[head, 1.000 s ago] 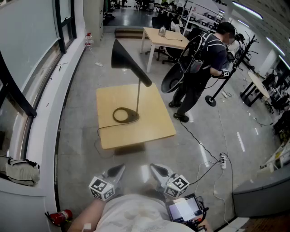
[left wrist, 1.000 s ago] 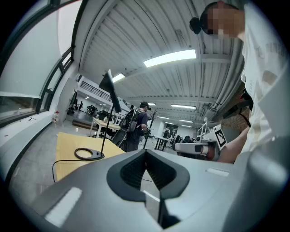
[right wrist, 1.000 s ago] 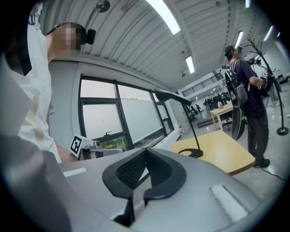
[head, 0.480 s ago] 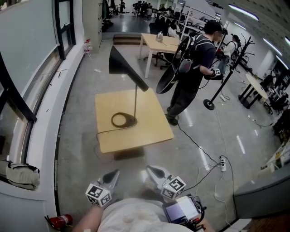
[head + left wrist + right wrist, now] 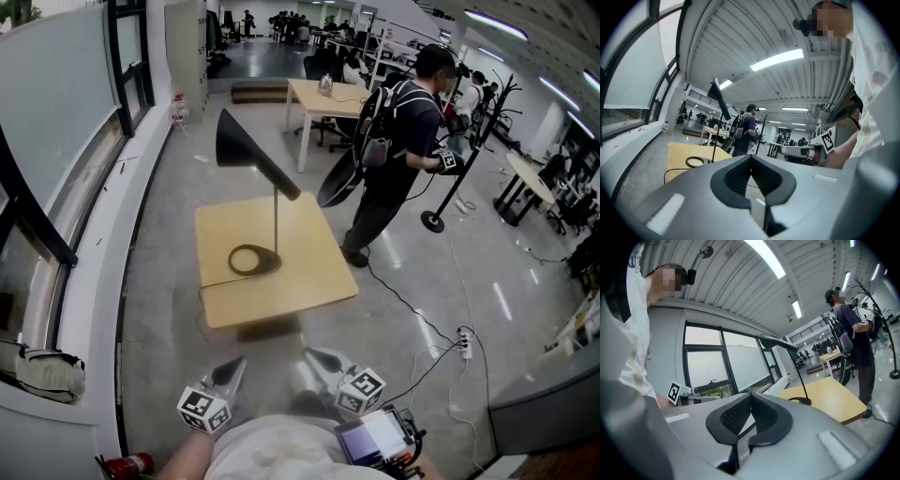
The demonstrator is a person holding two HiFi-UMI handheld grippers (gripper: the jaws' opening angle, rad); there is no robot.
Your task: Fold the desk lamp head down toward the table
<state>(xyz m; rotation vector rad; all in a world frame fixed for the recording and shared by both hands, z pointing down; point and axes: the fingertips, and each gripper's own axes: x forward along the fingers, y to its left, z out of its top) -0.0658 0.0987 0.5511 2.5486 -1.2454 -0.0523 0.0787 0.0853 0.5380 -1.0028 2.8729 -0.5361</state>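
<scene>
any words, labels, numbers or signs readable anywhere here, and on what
No words or numbers can be read.
Left cube, right cube: black-and-white square code markers, no letters.
Screen at the person's waist: too blurred to read.
Fire extinguisher: label too small to read.

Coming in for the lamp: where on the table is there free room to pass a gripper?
The table is bare right of the lamp base, out to its right edge, and along its near edge. Left is tighter: the cord runs from the base off that edge. A person stands near the far right corner.
</scene>
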